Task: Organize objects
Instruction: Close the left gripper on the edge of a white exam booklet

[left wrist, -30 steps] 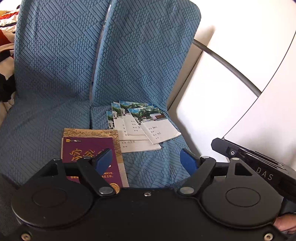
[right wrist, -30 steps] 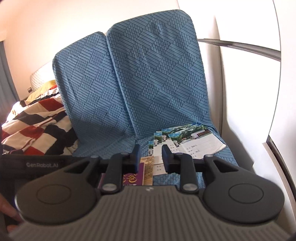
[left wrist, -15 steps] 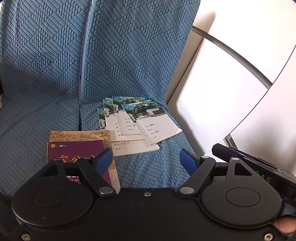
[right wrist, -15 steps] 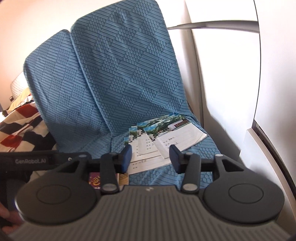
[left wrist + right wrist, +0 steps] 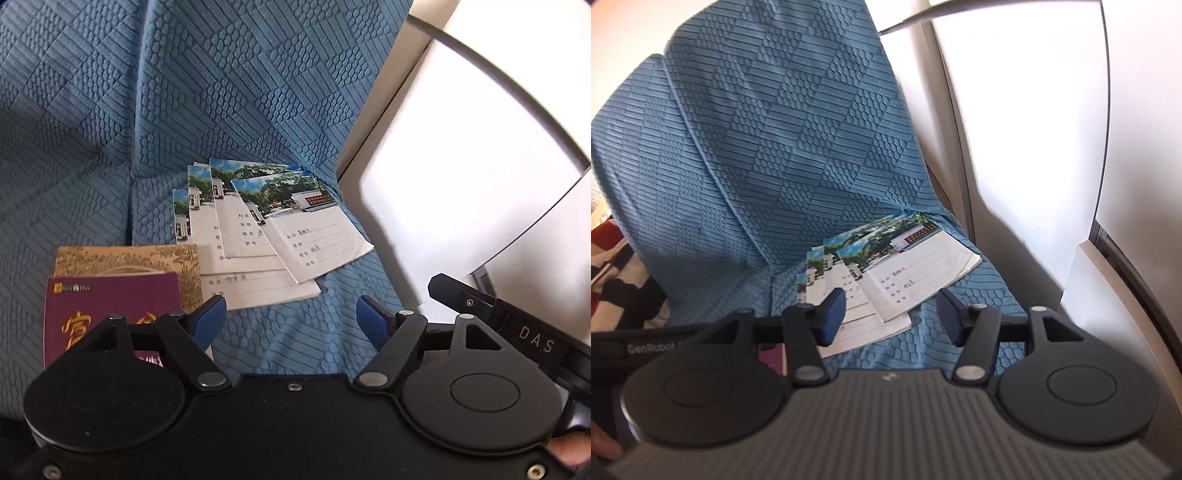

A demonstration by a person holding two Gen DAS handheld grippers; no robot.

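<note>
Seat surface: blue quilted sofa cover [image 5: 258,92], filling the upper left and centre of both views.

Count of task items, left wrist view:
- Four exercise booklets [image 5: 255,236] with photo covers, fanned and overlapping, centre of frame. The top one [image 5: 306,229] lies farthest right, tilted; the bottom one's lower edge reaches toward the lower centre.
- One gold-patterned book [image 5: 122,258], left of the fan, its right edge touching or just under the lowest booklet.
- One maroon book [image 5: 110,306] with gold characters, lying on the gold one, lower left of frame.

Right wrist view: the same fan sits centre frame; only three or four covers can be separated there. A sliver of maroon shows lower left.

Left gripper [image 5: 291,317]: blue pads spread wide, closing slightly, nothing between them; only seat fabric shows in the gap. Its left finger overlaps the maroon book's corner in frame; contact cannot be told.

Right gripper [image 5: 890,317]: jaws opening, about half spread, nothing gripped; the booklet fan lies beyond the fingertips.

One striped red, black and white blanket [image 5: 613,280] at the left edge of the right view. White panels [image 5: 461,184] occupy the right side.
</note>
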